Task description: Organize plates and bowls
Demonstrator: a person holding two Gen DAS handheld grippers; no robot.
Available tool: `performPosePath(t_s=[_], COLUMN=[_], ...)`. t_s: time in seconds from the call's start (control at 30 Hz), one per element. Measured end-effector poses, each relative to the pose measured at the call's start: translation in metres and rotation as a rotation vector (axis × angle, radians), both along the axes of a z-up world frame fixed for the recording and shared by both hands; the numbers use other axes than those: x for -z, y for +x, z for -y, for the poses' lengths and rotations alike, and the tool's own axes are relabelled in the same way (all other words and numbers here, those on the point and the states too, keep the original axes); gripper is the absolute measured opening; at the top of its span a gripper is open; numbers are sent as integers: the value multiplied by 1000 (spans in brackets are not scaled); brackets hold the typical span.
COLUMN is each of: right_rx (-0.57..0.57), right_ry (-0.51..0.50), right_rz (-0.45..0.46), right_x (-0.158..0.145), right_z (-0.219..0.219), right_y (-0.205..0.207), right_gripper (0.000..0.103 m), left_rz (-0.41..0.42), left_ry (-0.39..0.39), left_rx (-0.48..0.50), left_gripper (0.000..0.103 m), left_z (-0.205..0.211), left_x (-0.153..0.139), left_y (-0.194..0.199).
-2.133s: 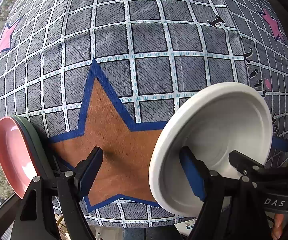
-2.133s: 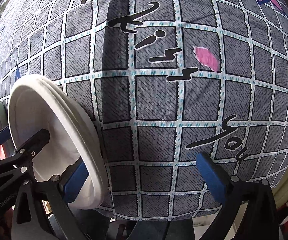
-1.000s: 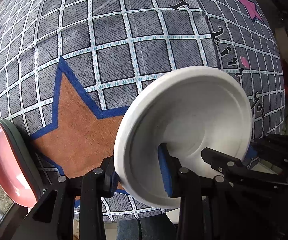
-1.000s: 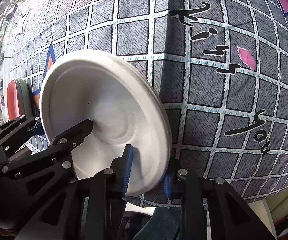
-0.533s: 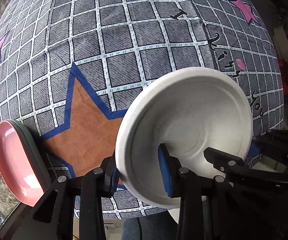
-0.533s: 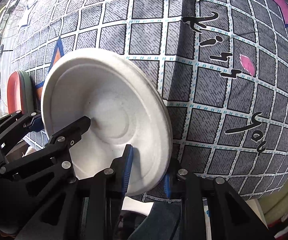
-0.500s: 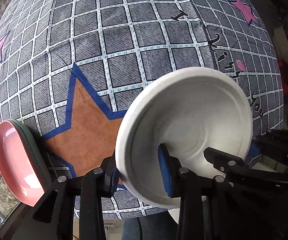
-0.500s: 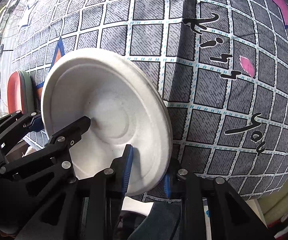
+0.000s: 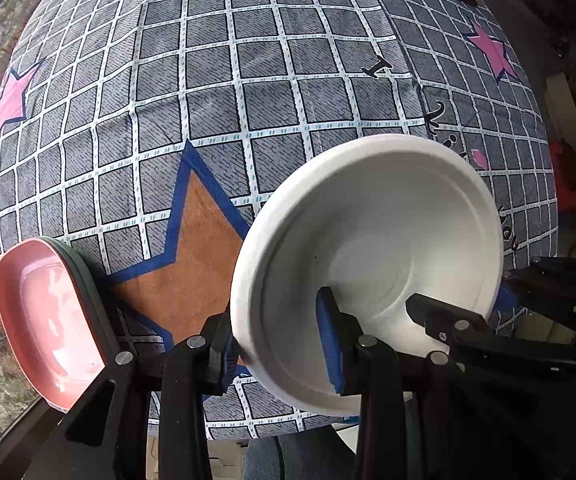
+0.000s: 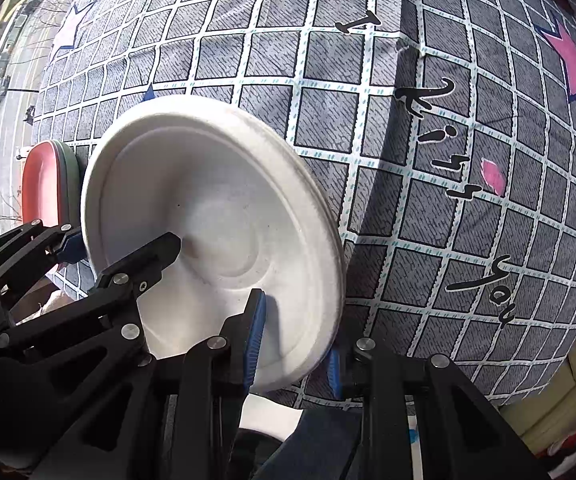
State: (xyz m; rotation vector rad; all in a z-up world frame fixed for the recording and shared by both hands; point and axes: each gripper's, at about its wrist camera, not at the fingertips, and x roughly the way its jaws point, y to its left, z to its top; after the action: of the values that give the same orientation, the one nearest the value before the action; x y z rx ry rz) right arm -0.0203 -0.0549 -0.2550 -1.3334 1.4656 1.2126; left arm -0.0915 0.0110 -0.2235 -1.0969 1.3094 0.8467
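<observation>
Below, you have a table draped in a grey grid-patterned cloth (image 9: 224,80) printed with stars and black script; take its big brown star with the blue outline (image 9: 196,256) as your landmark. Past the cloth's left edge, a window shows trees and a street. Right of the cloth the room is dim and cluttered, hard to make out.

The white round moulded-fibre plate (image 9: 372,264) hangs tilted just right of the brown star, above the cloth. Your left gripper (image 9: 280,344) is clenched on its near rim, one blue pad inside the dish and one behind it. Your right gripper (image 10: 294,344) pinches the rim beside it in the same way. The red oval tray stacked on a dark green one (image 9: 48,320) sits left of the star at the cloth's edge.

Against two seconds ago, both grippers have closed from wide open onto the plate, and more cloth shows beneath it.
</observation>
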Motion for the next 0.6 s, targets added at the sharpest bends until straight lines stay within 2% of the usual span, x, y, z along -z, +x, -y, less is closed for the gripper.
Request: performPosePath(t_s=[0.17,0.37,0.6], right_rx=[-29,-65,-121], right_ry=[12,23,47], right_rz=[7,11,21], right_x=[-7,-13,-22], right_z=[-1,-5,-9], right_y=[-9,-23,-48], right_gripper=[29,29,29], left_rz=[8,16,30], left_ry=[13,27,57], left_rx=[-21,-57,-111], left_gripper=[38,38,38], left_z=[-4,-1,6], left_x=[-13,-30,-56], left_y=[-27,-79,-158])
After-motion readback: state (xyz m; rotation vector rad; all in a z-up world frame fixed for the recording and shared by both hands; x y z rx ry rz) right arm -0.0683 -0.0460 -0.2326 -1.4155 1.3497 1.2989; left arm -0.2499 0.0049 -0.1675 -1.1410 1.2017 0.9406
